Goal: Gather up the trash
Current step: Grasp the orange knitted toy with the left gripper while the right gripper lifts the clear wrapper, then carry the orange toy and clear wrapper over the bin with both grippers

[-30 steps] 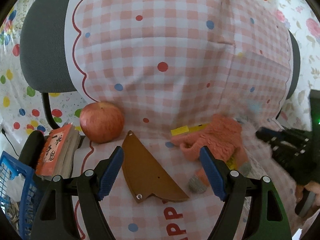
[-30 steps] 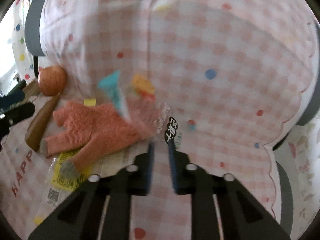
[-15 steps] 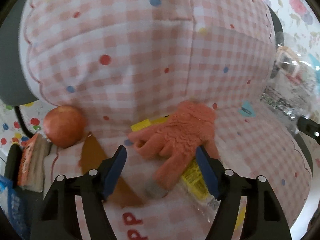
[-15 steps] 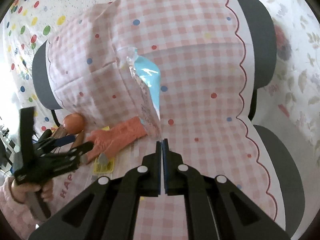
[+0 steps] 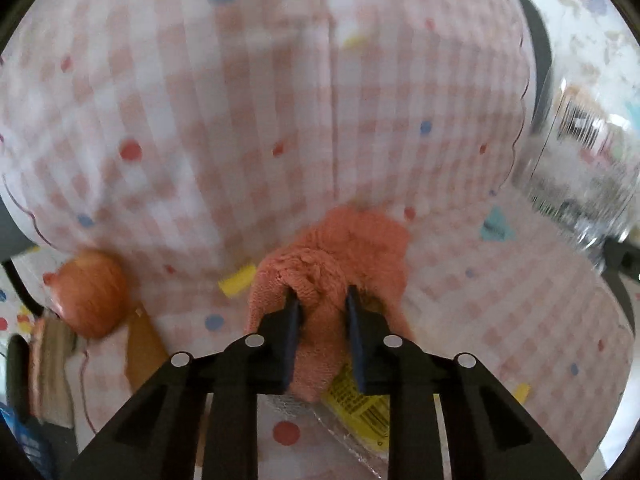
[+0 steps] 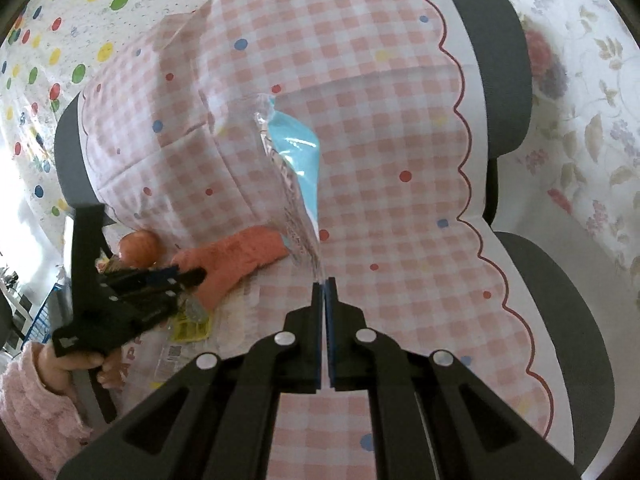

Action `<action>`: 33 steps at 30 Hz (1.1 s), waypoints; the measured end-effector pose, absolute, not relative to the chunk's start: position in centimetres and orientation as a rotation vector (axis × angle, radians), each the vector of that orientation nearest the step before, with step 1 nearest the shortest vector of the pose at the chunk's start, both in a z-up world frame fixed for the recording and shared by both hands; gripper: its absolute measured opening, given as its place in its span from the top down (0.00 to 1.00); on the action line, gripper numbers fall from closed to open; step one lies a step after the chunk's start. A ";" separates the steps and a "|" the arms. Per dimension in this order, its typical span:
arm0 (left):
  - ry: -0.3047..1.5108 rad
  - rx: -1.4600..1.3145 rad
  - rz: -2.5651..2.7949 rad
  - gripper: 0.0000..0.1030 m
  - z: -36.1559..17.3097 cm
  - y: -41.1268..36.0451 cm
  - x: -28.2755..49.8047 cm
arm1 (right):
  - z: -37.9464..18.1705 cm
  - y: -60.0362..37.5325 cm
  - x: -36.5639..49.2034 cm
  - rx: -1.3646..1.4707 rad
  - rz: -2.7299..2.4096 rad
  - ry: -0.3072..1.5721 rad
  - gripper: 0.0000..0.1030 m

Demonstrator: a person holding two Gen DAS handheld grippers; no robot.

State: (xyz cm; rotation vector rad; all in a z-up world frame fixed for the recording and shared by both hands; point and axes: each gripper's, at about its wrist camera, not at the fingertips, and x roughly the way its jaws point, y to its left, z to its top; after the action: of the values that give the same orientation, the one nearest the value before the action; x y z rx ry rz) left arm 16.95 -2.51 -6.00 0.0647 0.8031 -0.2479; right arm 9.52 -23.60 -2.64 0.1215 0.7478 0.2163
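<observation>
Our left gripper (image 5: 320, 300) is closing on the orange glove (image 5: 352, 248). Our right gripper (image 6: 324, 282) pinches a clear wrapper (image 6: 294, 176) (blue inside). A blue basket (image 5: 24, 444) sits near left, contents unreadable.

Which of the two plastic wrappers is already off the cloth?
The clear wrapper with the blue panel: it hangs from the shut right gripper. The yellow-label wrapper lies flat under the orange glove.

No legible text — only blurred print on the yellow wrapper (image 5: 362, 402)

Apple (image 5: 90, 294) beside brown board (image 5: 145, 350) on pink checked cloth (image 5: 240, 120) over grey chair (image 6: 492, 80).
</observation>
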 end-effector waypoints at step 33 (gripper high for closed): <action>0.609 0.010 -0.493 0.78 -0.3 -5.9 -8.8 | -1.5 -27.1 -11.4 0.223 0.047 0.675 0.98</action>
State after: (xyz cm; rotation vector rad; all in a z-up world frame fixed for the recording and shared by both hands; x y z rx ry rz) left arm -8.75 -5.91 -0.29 0.0098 0.6091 -0.4935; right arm -11.37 -27.08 -1.45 0.2231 0.6755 0.0470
